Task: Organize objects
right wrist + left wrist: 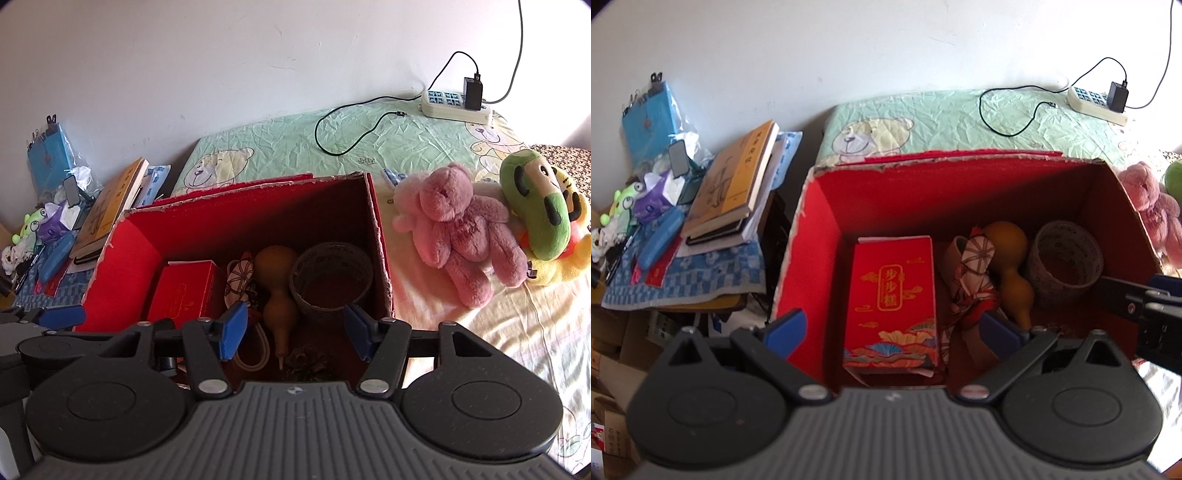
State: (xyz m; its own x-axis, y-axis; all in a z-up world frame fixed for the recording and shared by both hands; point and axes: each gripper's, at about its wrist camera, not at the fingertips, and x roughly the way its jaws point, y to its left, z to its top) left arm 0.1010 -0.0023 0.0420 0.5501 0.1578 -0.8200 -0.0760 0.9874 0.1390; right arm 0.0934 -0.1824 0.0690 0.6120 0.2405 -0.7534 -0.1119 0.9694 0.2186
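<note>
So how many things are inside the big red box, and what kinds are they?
Red gift box: 1
Gourd: 1
Tape roll: 1
Patterned cloth bundle: 1
Pine cone: 1
White loop: 1
Total: 6 in the big red box

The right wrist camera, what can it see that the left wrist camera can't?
Only the right wrist view shows the green plush toy whole, the yellow plush under it, and a pine cone in the box. Only the left wrist view shows the gold pattern on top of the red packet. Both show the red box, the gourd, the tape roll, the pink teddy bear and the power strip. Both grippers, left and right, are open and empty.
</note>
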